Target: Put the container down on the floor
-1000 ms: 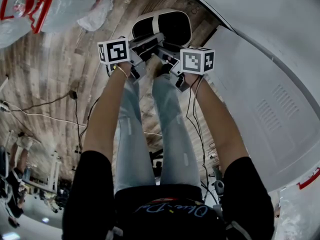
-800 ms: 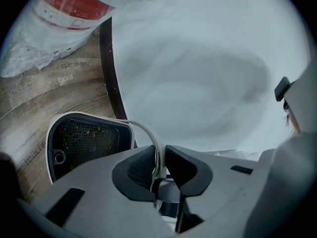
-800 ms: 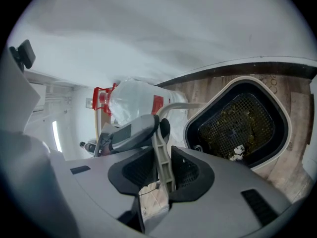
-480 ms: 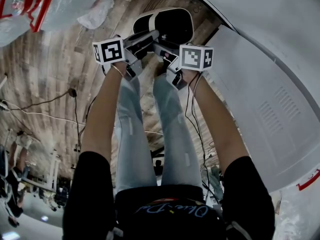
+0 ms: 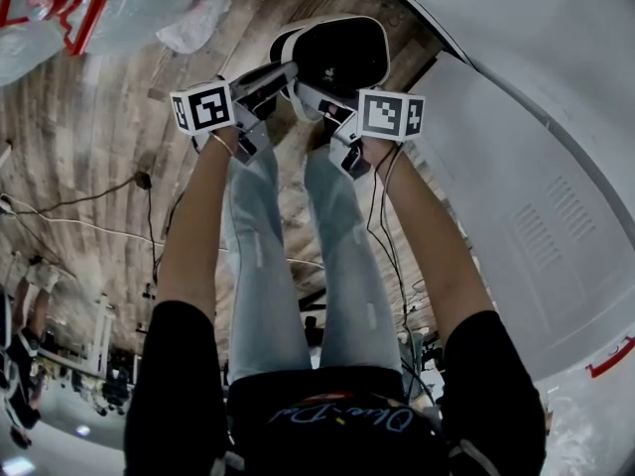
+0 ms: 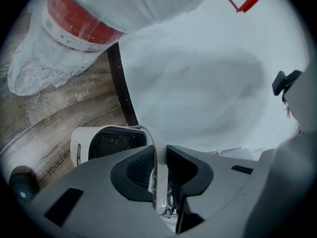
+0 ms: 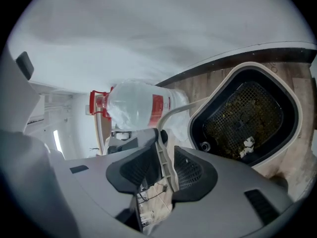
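The container (image 5: 337, 53) is a white tub with a black mesh-lined inside, and it stands on the wooden floor beyond the person's feet. A thin white handle (image 7: 176, 112) arcs from it toward both grippers. My left gripper (image 5: 283, 72) reaches in from the left. In the left gripper view it (image 6: 159, 157) is shut on that handle (image 6: 157, 148), with the container (image 6: 106, 143) just beyond. My right gripper (image 7: 166, 157) has just been opening. The handle still runs between its jaws along the left pad, with a gap to the right pad.
A big clear water bottle (image 5: 99, 8) with red trim, wrapped in plastic, lies on the floor at upper left. A large white curved appliance (image 5: 516, 196) fills the right side. Cables (image 5: 89, 216) trail over the planks at left. The person's legs (image 5: 298, 256) stand below the grippers.
The left gripper has slid leftward in the head view. The container has shifted slightly up and to the right. The right gripper has stayed in place.
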